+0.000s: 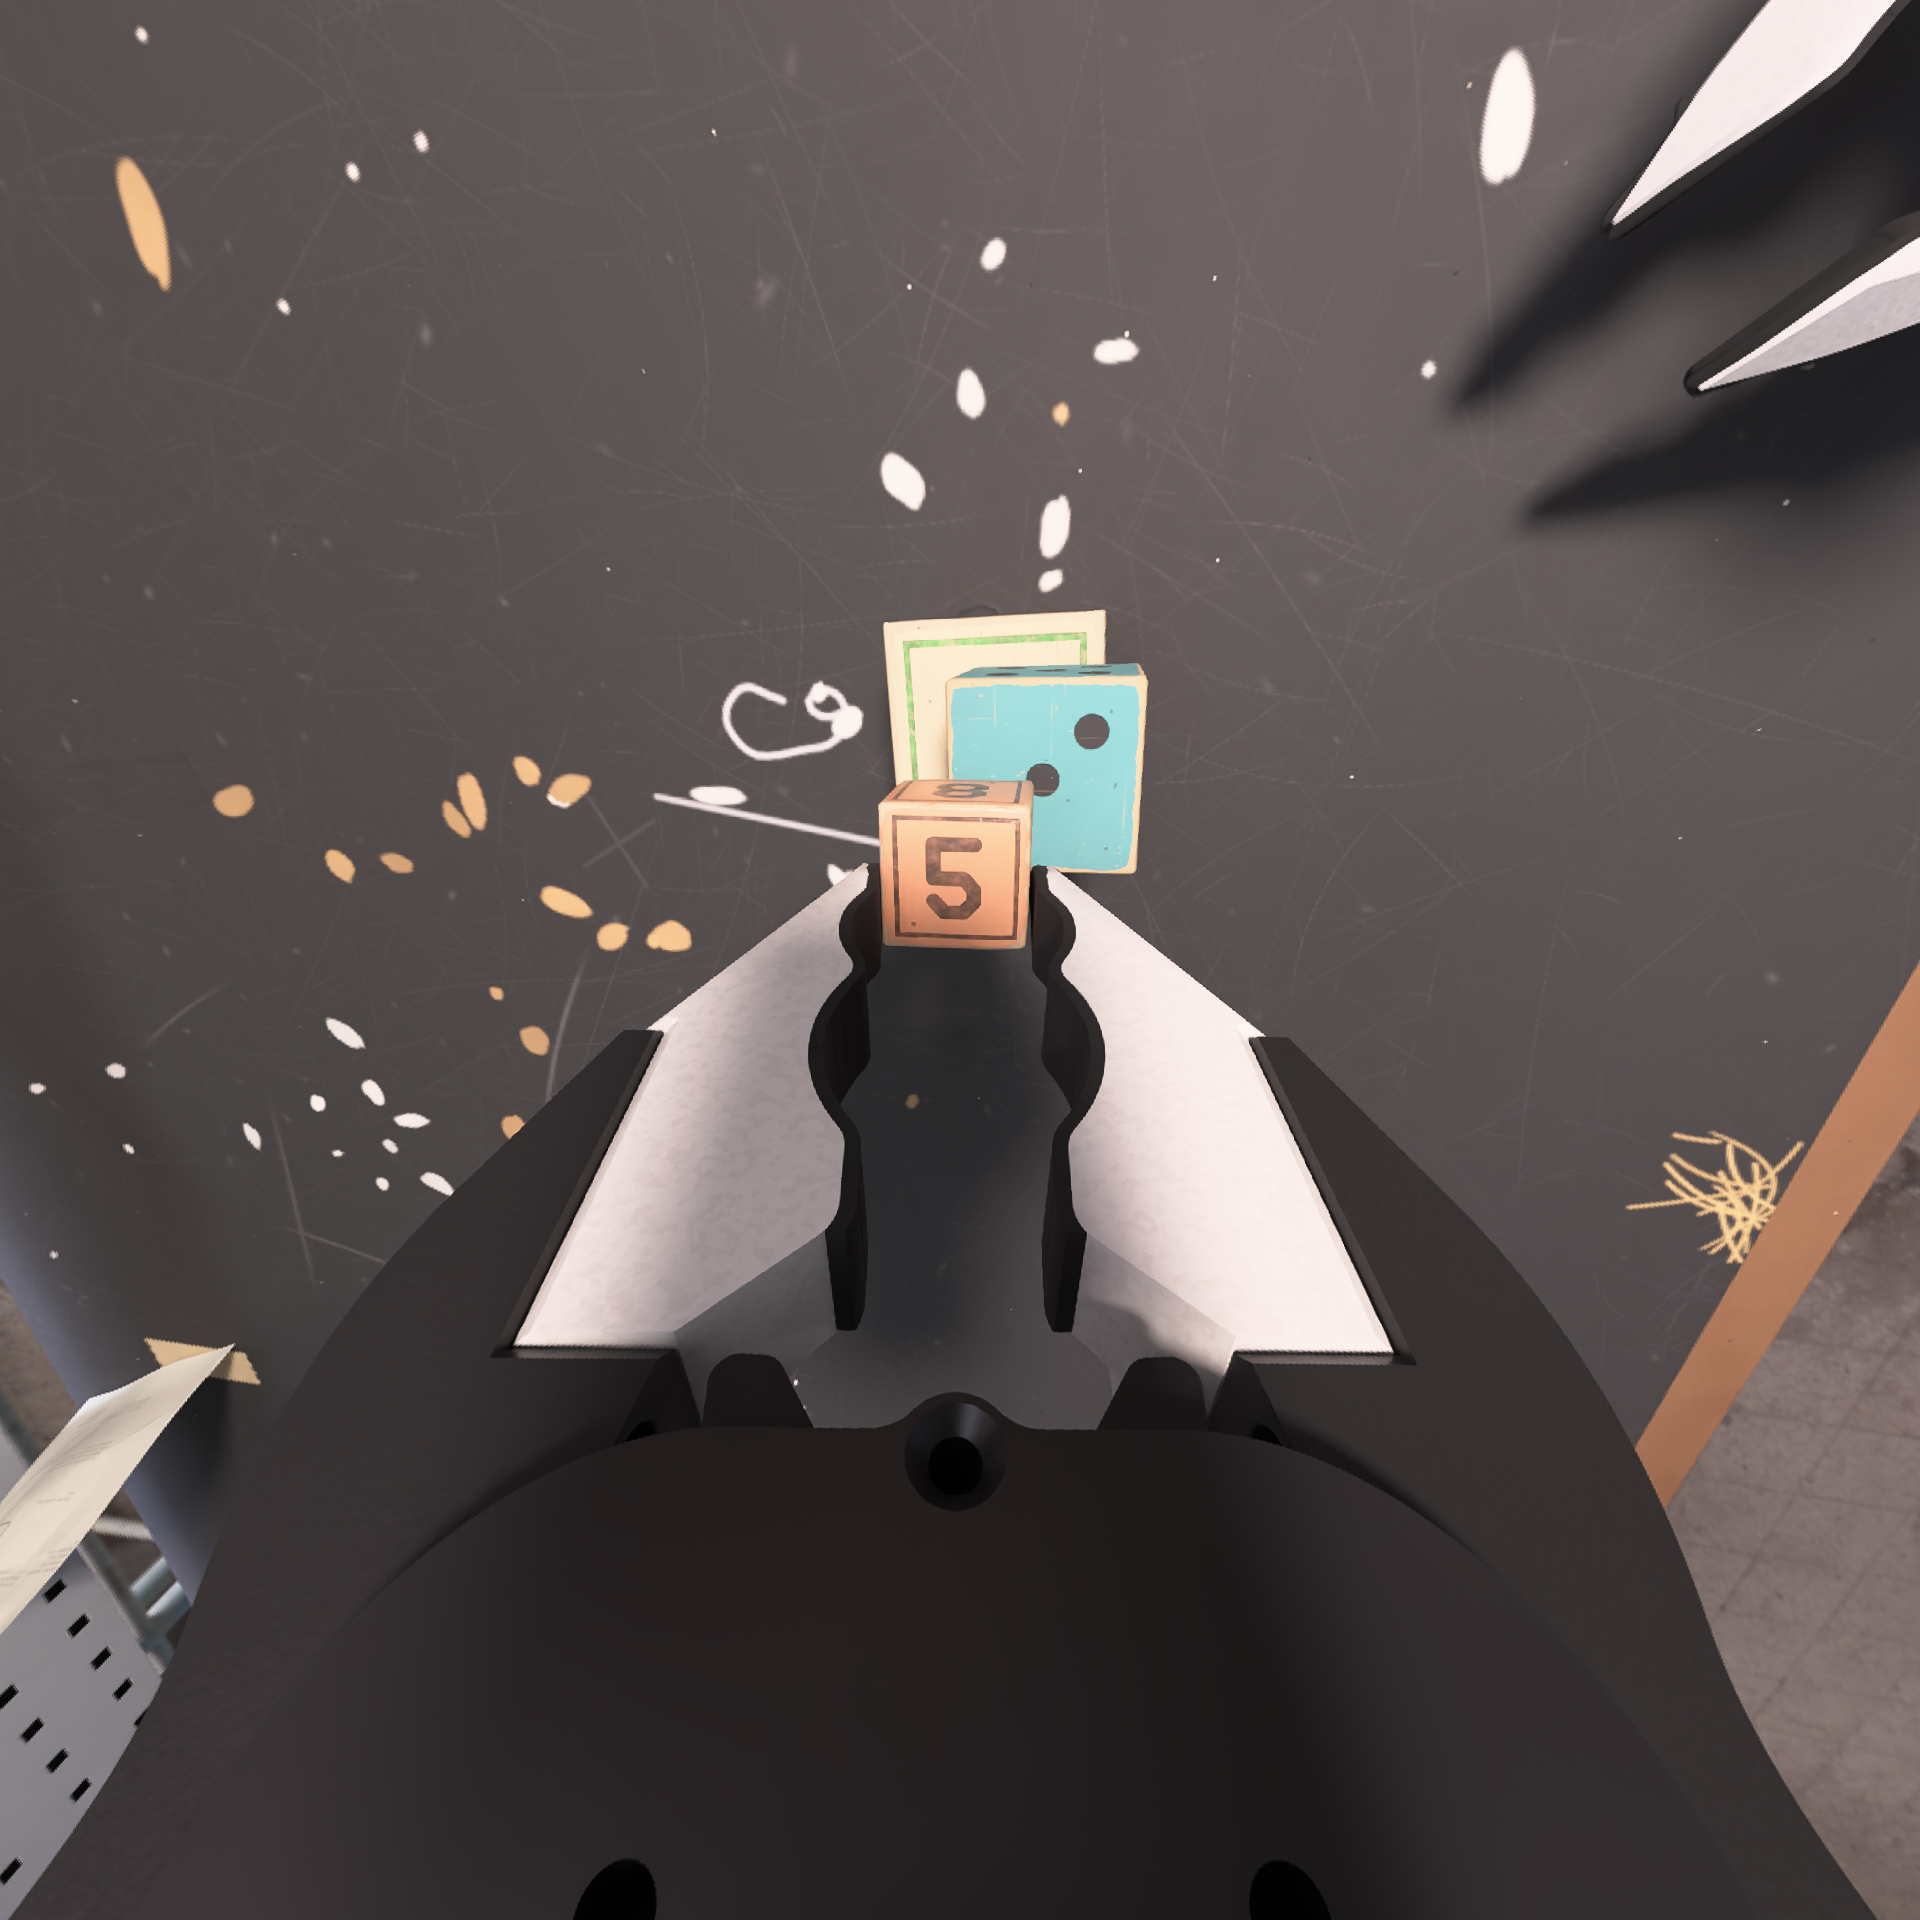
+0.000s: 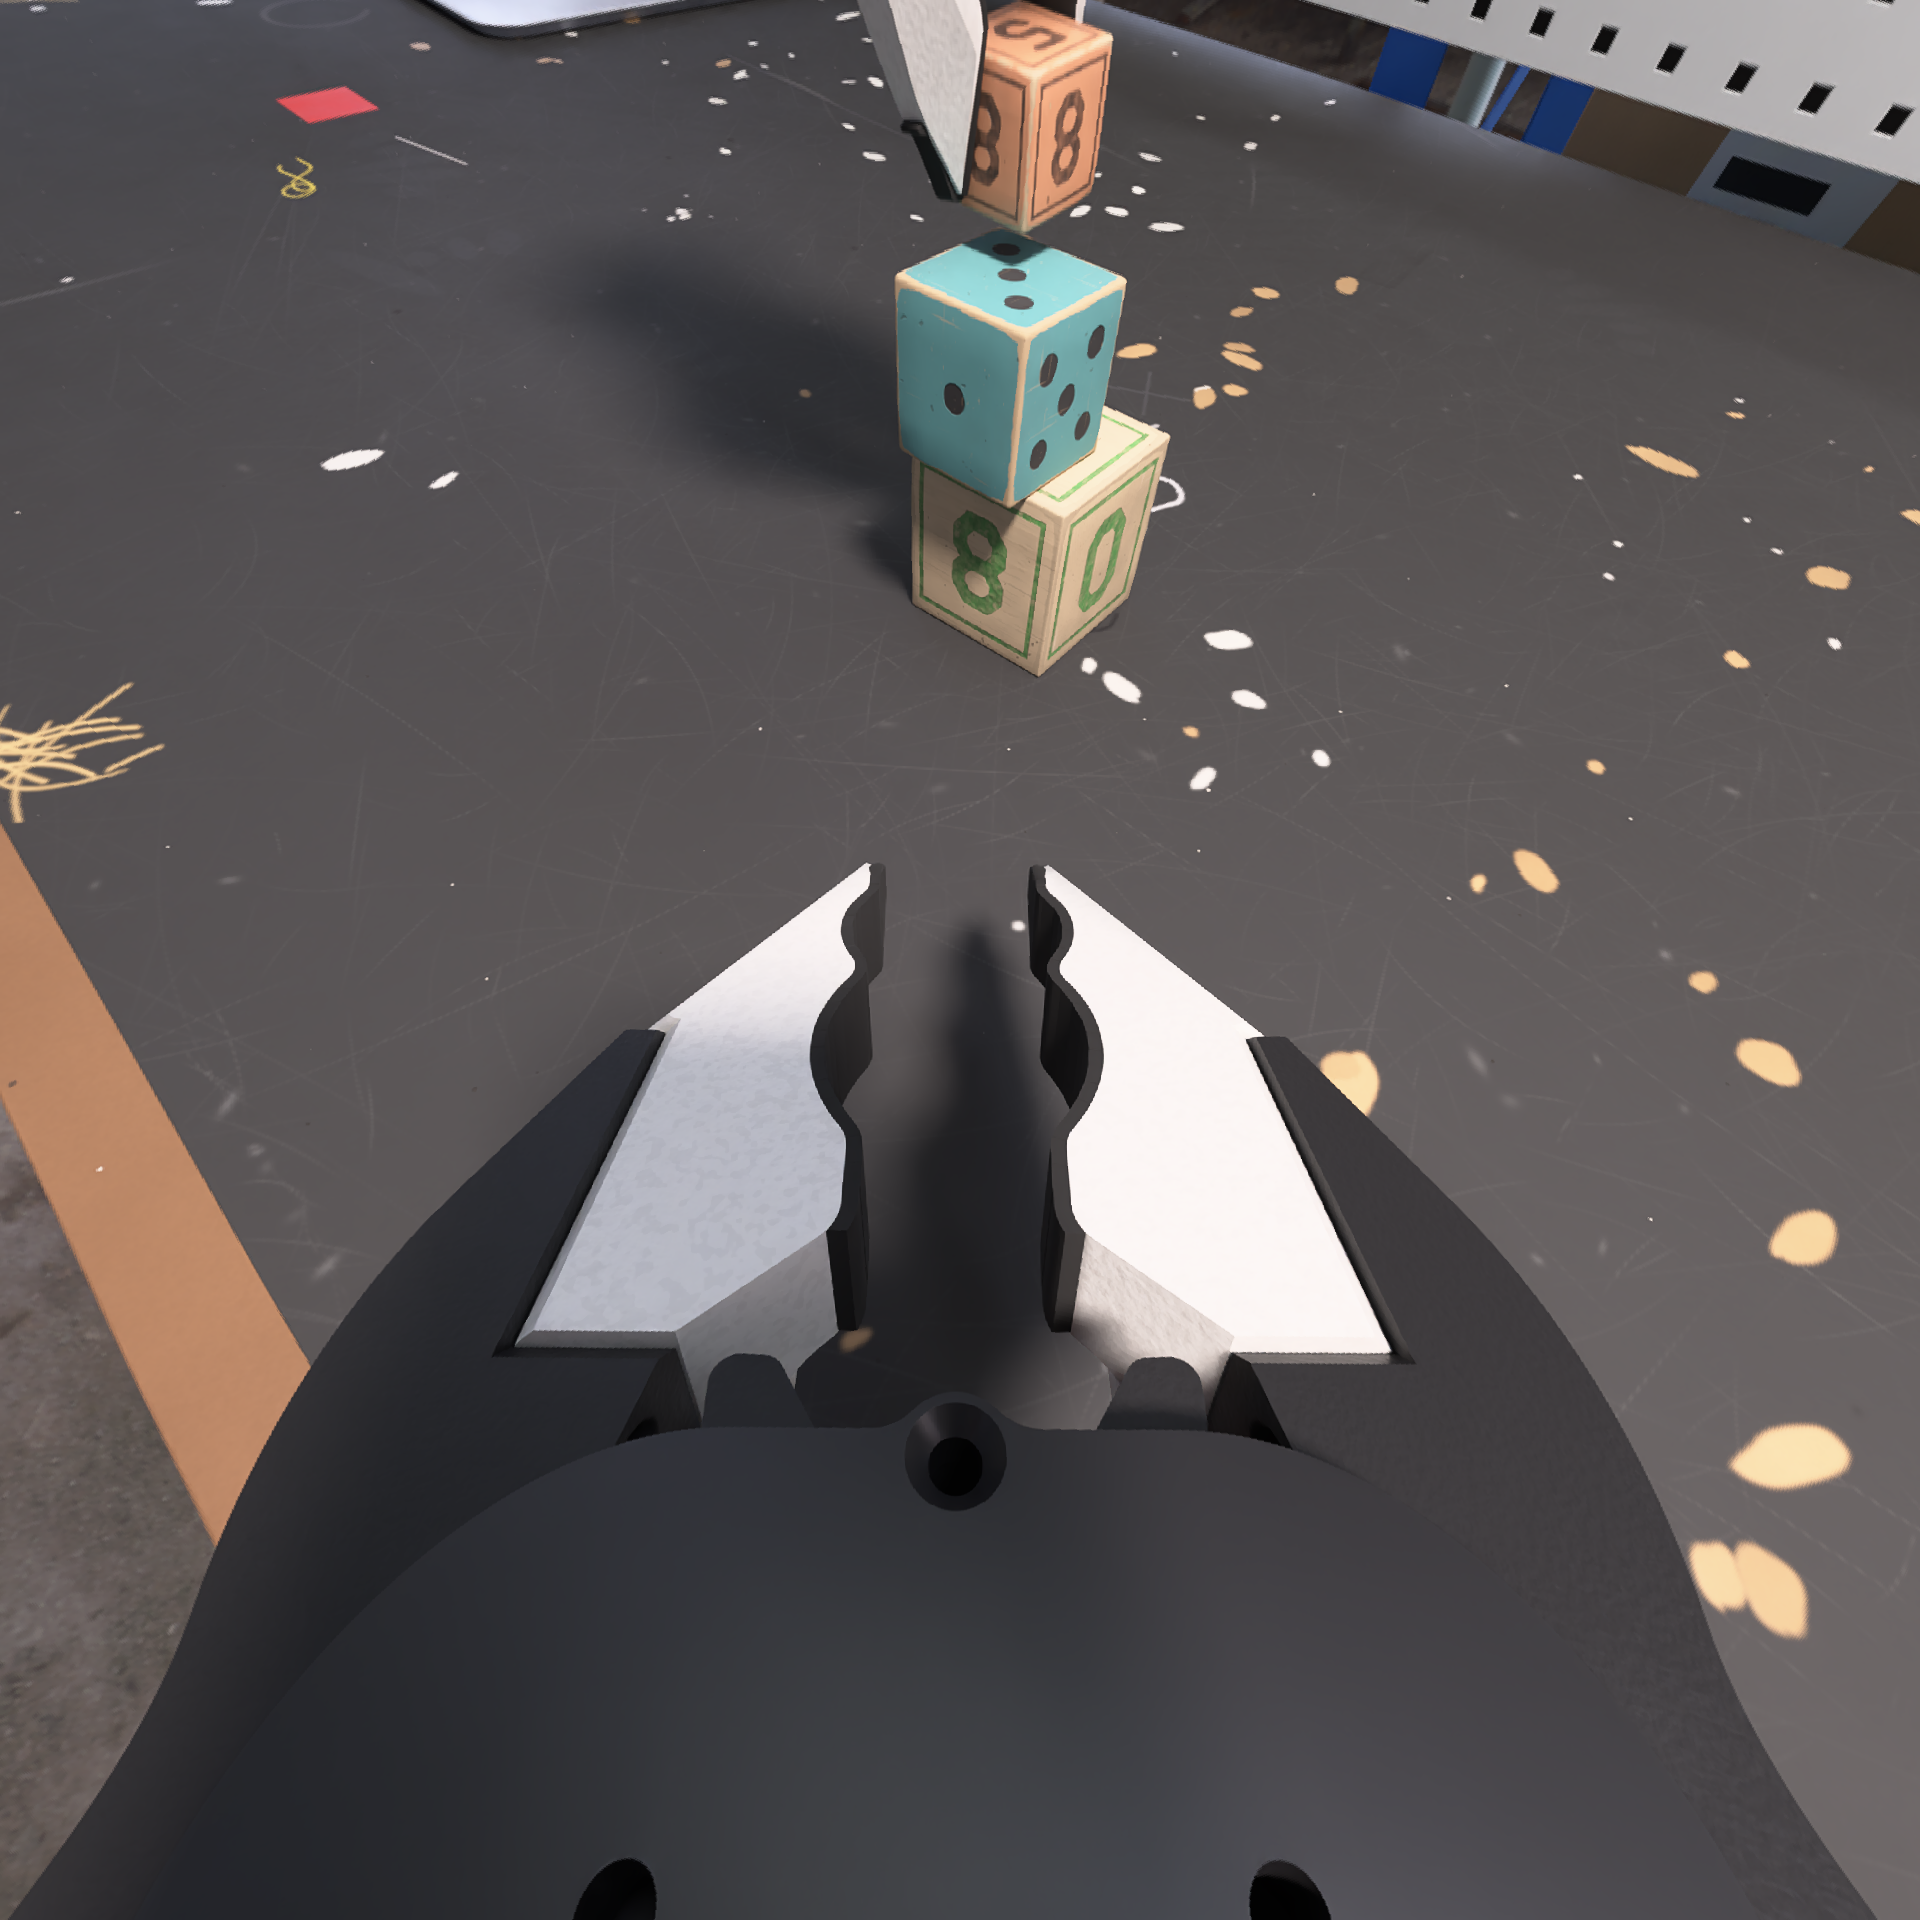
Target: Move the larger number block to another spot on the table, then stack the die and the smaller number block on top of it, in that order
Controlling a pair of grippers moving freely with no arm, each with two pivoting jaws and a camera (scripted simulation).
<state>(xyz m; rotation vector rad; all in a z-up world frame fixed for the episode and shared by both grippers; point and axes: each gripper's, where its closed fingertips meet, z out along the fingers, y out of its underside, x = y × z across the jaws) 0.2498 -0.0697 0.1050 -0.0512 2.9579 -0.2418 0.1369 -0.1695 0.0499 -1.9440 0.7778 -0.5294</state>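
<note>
Two tiers of the stack already stood in the upper middle of the right wrist view: the larger number block (image 2: 1034, 556) on the table (image 2: 520, 675), with the teal die (image 2: 1003, 364) resting on it, sitting toward the block's left-hand corner rather than centred. Directly above, at the top edge of that frame, the smaller number block (image 2: 1044, 114) hung clear of the die with a visible gap, clamped between the fingers of the left claw (image 1: 954, 904). From the left wrist view the orange block overlapped the die's lower left, so it probably needed a slight shift before lowering. Much nearer the camera, the right claw (image 2: 956, 894) hovered over bare table, fingers apart and empty, well short of the stack.
</note>
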